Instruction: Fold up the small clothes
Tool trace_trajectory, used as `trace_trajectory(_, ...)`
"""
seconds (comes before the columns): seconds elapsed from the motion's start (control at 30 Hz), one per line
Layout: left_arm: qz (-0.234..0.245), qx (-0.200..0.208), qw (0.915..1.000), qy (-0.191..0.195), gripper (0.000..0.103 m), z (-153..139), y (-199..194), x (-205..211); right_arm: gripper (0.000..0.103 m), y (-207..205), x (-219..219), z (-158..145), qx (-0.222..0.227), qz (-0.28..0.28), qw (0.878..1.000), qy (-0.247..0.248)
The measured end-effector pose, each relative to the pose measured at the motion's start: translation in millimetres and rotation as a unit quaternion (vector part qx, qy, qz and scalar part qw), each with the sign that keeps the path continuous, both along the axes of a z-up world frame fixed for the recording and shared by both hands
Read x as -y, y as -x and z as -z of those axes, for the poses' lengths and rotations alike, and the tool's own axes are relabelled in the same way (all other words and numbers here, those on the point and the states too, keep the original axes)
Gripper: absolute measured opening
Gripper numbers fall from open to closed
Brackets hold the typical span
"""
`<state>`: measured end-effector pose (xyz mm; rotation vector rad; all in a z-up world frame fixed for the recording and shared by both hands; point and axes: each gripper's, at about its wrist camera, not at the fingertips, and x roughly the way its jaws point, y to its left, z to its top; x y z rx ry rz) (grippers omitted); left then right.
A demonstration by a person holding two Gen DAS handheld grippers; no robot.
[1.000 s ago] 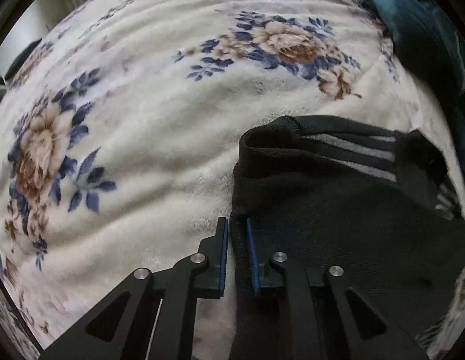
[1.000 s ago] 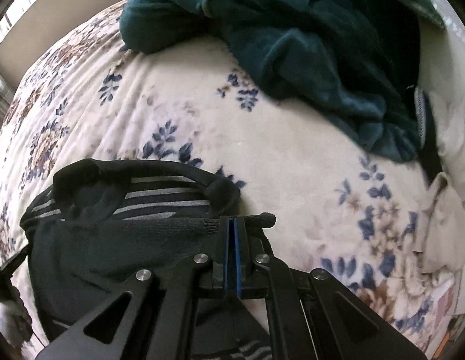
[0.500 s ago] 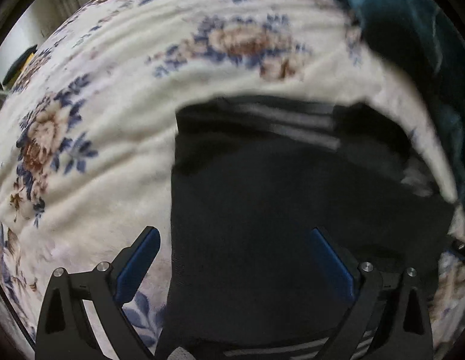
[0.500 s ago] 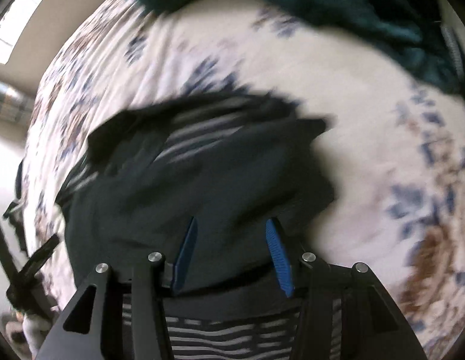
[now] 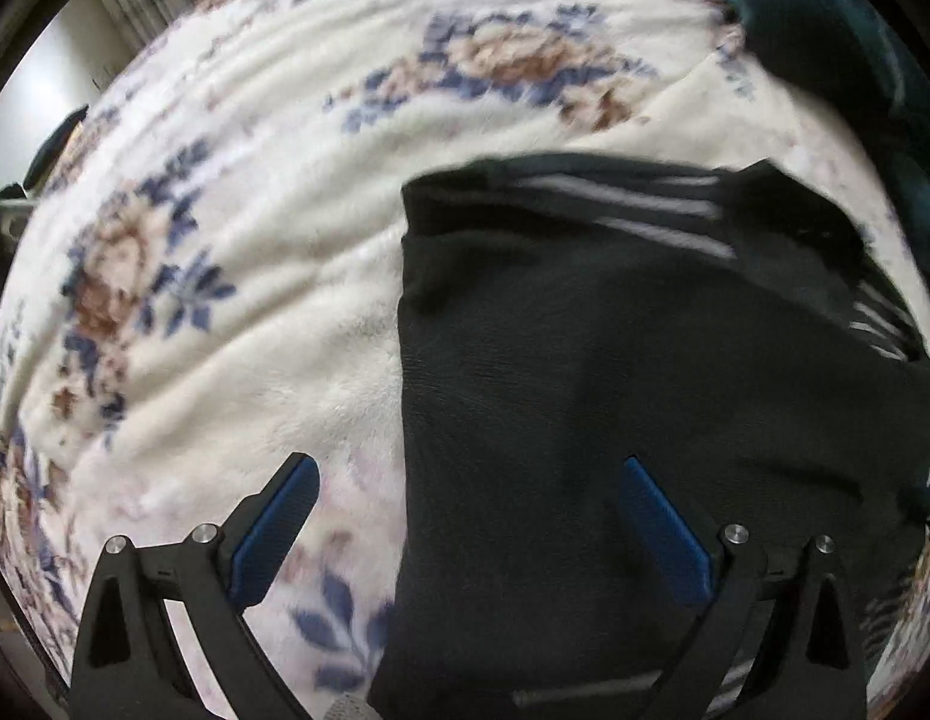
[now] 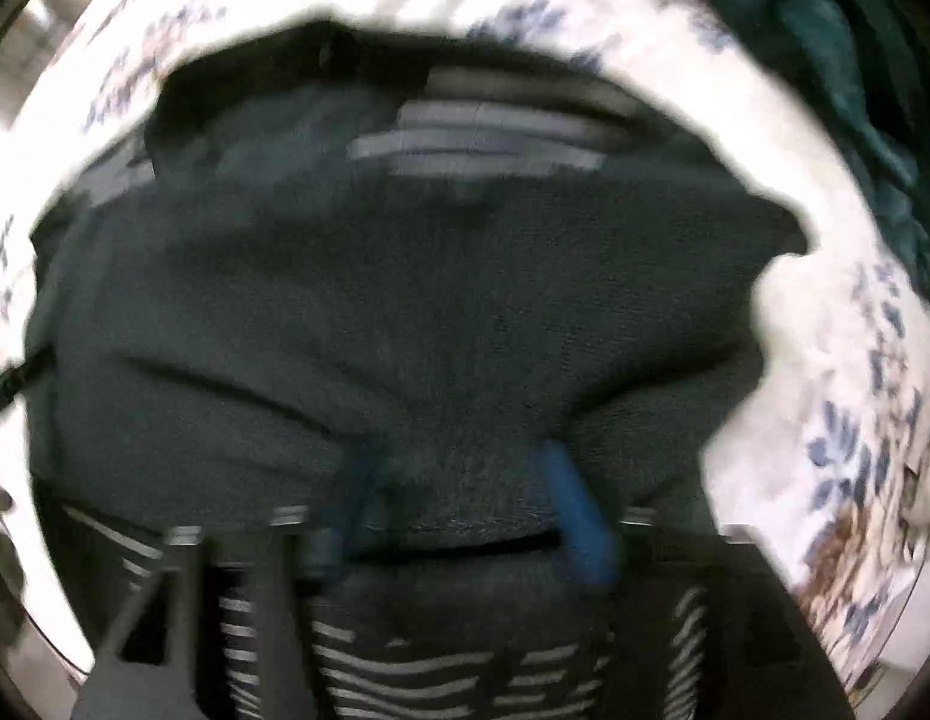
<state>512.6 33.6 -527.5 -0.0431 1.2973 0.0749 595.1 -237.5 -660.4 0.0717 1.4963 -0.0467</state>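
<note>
A small dark garment (image 5: 615, 372) with grey stripes lies folded on the floral blanket (image 5: 255, 240). It also fills the right wrist view (image 6: 405, 312), which is blurred. My left gripper (image 5: 465, 510) is open and empty, straddling the garment's left edge just above it. My right gripper (image 6: 459, 510) is open, its blue pads spread over a fold of the dark cloth, holding nothing. A striped layer (image 6: 405, 672) shows under the fold near the right gripper.
A teal fleece blanket (image 5: 855, 60) is heaped at the far right; it also shows in the right wrist view (image 6: 825, 60). The floral blanket stretches to the left of the garment. The room wall (image 5: 39, 84) shows past the bed's left edge.
Both grippers were shut on the garment's edges one second ago. They let go, opened wide and pulled back over the folded cloth. The right view is now motion-blurred.
</note>
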Motion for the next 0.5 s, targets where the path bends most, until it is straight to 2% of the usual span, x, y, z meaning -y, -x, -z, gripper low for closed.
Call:
trace_trajectory(0.03, 0.005, 0.009, 0.9999, -0.006, 0.103, -11.6, 6.5, 5.0, 0.103, 1.0, 0.7, -9.0, 0.01, 0.008, 1.0, -0.004)
trace_trajectory(0.13, 0.02, 0.033, 0.9991, -0.018, 0.103, -39.3, 25.7, 17.9, 0.103, 10.1, 4.1, -38.0, 0.031, 0.038, 0.999, -0.015)
trace_trajectory(0.27, 0.04, 0.049, 0.9977, -0.022, 0.103, -61.3, 53.2, 45.5, 0.103, 19.4, 13.2, -72.9, 0.045, 0.062, 0.996, -0.044)
trace_trajectory(0.37, 0.053, 0.041, 0.9976, -0.018, 0.103, -68.9, 81.0, 74.3, 0.103, 39.9, 36.8, -98.7, 0.06, 0.076, 0.993, -0.062)
trace_trajectory(0.5, 0.06, 0.014, 0.998, -0.011, 0.103, -68.7, 128.0, 119.6, 0.103, 63.0, 85.9, -112.3, 0.05, 0.091, 0.99, -0.096)
